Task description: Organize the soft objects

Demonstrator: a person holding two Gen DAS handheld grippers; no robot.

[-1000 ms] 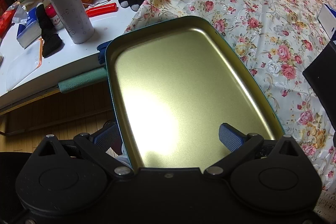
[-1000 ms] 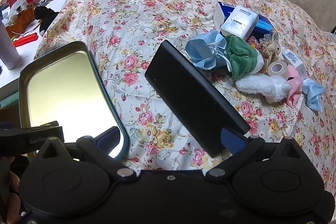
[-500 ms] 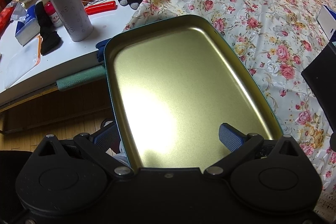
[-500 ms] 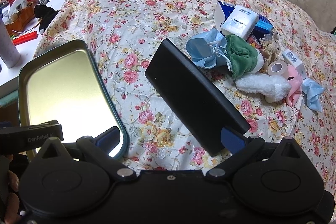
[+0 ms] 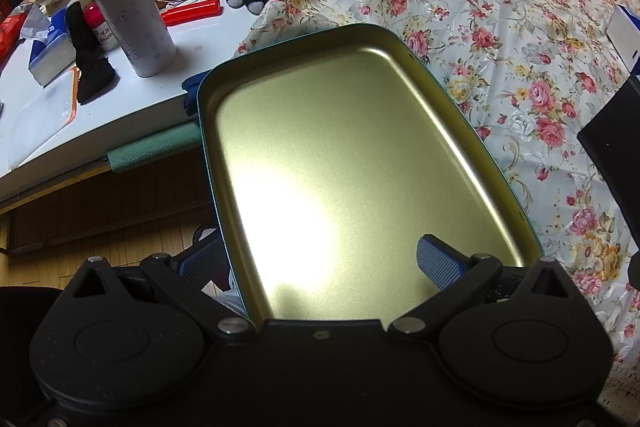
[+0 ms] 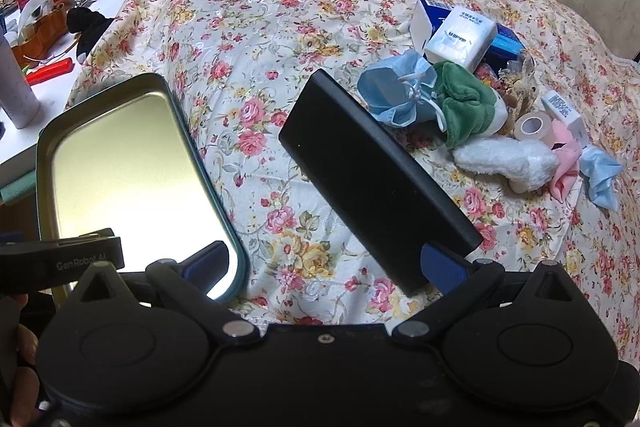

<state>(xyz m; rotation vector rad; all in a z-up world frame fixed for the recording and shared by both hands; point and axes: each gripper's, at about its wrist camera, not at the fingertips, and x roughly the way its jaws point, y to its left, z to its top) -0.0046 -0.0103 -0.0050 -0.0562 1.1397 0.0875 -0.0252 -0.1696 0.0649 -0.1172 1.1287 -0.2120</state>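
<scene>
Evidently I have two containers ready: my left gripper (image 5: pixel 324 259) pinches the gold tin tray's (image 5: pixel 360 163) near rim, my right gripper (image 6: pixel 324 263) the black lid (image 6: pixel 372 179); the soft toys (image 6: pixel 472 115) lie ahead of the right fingers on the bed (image 6: pixel 260 39).

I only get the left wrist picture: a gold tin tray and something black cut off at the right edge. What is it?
Observer: A flat black case, seen whole in the right wrist view, jutting out over the floral bedspread from the right gripper.
Operator: Any soft things around?
Observer: Yes, a pile beyond the case: a blue drawstring pouch, a green plush cloth and a white fluffy toy.
</scene>
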